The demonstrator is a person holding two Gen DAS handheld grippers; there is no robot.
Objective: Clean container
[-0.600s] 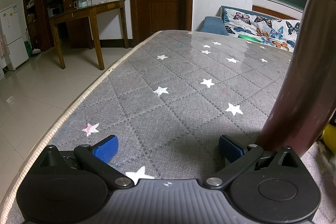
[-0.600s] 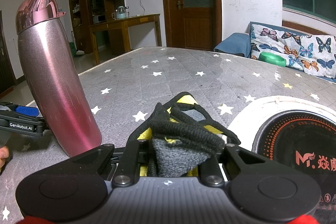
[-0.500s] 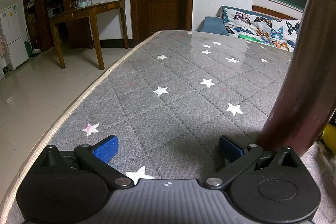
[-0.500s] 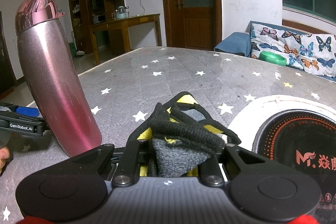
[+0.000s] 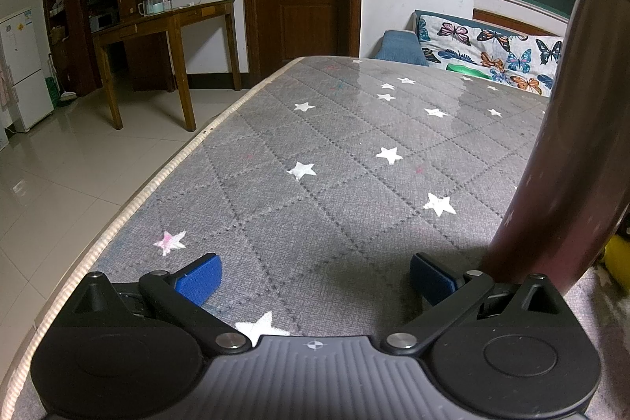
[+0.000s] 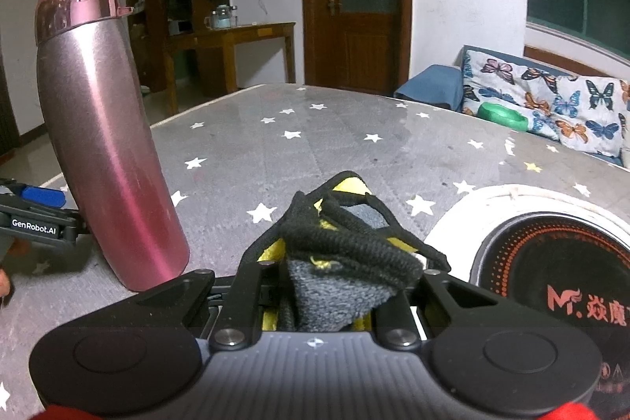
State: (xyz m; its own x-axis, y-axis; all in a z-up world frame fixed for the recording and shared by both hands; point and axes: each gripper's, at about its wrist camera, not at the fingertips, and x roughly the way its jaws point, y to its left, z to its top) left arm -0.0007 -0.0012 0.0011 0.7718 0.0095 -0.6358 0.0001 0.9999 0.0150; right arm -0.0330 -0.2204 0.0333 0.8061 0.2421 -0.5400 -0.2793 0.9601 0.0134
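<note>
Left gripper (image 5: 313, 276) — jaws spread wide, blue pads well apart, nothing between them; only the grey quilted star-print table cover (image 5: 334, 160) shows in the gap. Its right finger sits just beside the base of the tall pink metallic flask with a glossy pink flip lid (image 5: 567, 152); whether finger and flask touch cannot be told from this view. In the right wrist view the same gripper appears at the left edge as a black bar with one blue pad, next to the foot of the flask (image 6: 114, 152).

Right gripper (image 6: 342, 274) — jaws drawn in tight on a bunched cleaning cloth, grey terry with black braided edging and yellow patches (image 6: 346, 247). The cloth bulges up and forward past the fingers. It is near the flask but apart from it.

Flask stands on the cover, closed lid on top, to the left of the cloth. It looks tilted in both views, though the fisheye lens may account for that.

Right of the cloth: black round induction hob with red lettering, set in a white ring (image 6: 551, 262), lying flat on the cover.
</note>
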